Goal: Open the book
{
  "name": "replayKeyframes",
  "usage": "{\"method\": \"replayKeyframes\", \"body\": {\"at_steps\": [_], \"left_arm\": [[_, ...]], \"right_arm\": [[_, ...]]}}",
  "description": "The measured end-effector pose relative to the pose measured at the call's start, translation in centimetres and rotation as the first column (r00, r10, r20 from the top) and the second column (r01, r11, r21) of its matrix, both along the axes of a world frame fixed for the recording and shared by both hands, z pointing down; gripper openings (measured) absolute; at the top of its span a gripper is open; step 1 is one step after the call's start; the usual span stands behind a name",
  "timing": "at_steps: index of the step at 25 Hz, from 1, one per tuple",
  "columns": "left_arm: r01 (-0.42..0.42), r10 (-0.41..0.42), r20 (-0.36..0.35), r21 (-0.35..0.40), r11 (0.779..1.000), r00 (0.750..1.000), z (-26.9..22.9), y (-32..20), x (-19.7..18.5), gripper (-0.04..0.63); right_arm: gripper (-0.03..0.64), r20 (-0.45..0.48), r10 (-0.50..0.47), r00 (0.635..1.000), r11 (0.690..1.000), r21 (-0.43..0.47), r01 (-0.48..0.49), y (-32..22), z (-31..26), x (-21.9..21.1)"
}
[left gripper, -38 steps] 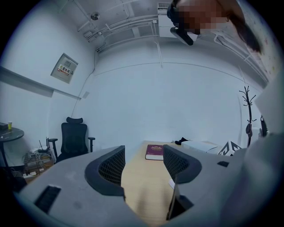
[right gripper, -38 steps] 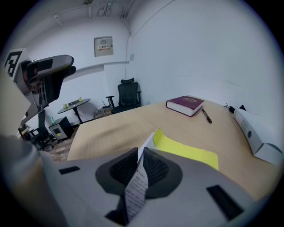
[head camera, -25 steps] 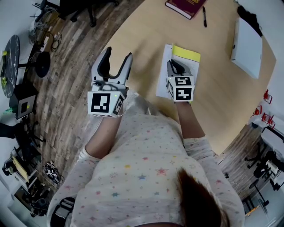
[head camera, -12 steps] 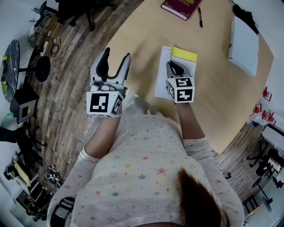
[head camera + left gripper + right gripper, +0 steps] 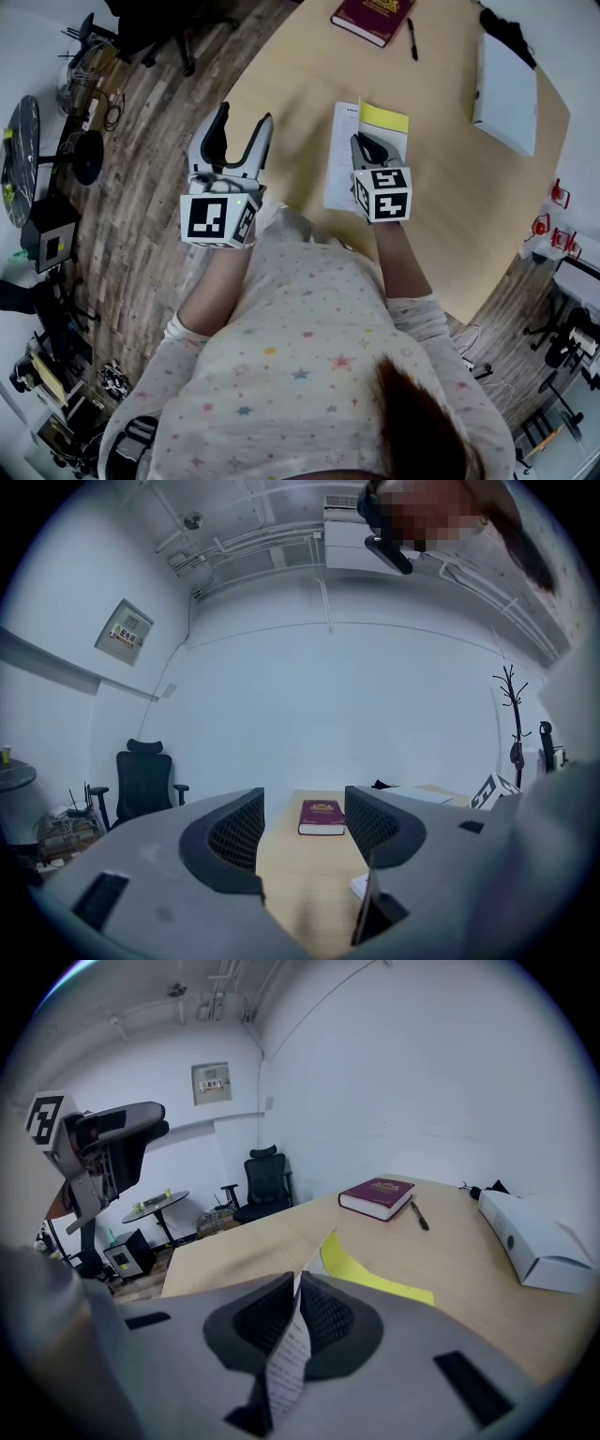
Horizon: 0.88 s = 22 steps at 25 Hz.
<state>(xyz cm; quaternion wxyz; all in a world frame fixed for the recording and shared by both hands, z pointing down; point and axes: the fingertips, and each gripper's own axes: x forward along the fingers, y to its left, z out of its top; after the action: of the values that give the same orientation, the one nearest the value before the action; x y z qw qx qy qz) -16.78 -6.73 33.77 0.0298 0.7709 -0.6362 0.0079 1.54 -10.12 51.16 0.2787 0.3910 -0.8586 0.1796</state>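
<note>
A thin white booklet [image 5: 341, 155] with a yellow page [image 5: 384, 118] lies on the wooden table [image 5: 450, 187]. My right gripper [image 5: 368, 142] is shut on its printed top sheet [image 5: 286, 1358], which stands lifted on edge between the jaws, and the yellow page [image 5: 370, 1274] shows beneath it. My left gripper [image 5: 245, 126] hangs open by the table's left edge, apart from the booklet. In the left gripper view, the left gripper [image 5: 302, 829] has nothing between its jaws.
A maroon hardback [image 5: 372, 16] and a black pen [image 5: 411, 39] lie at the far side of the table. A white box [image 5: 506, 80] sits at the far right. An office chair [image 5: 268, 1182] and a small round table [image 5: 155, 1206] stand on the wood floor to the left.
The whole scene has drifted slightly up and left in the head view. My right gripper keeps its hold on the sheet, and the left gripper stays open in much the same place.
</note>
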Motion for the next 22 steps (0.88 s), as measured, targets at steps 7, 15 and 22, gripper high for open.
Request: {"method": "replayKeyframes", "body": {"at_steps": [7,15,22], "left_arm": [[-0.021,0.021,-0.003,0.009,1.0,1.0,-0.3,-0.2,0.5,0.265],[-0.039,0.039,-0.003,0.016,0.999,0.999,-0.6,-0.1,0.8,0.265],[-0.059,0.059,0.0,0.023,0.998,0.998,-0.9,-0.2,1.3,0.265]], "right_arm": [[0.023,0.006,0.015,1.0,1.0,0.016,-0.015,0.1,-0.9,0.8],[0.023,0.014,0.033,0.999,0.999,0.033,-0.033,0.3,-1.8,1.6],[0.023,0.022,0.058,0.998,0.997,0.042,-0.059,0.4,-2.6,2.7]]}}
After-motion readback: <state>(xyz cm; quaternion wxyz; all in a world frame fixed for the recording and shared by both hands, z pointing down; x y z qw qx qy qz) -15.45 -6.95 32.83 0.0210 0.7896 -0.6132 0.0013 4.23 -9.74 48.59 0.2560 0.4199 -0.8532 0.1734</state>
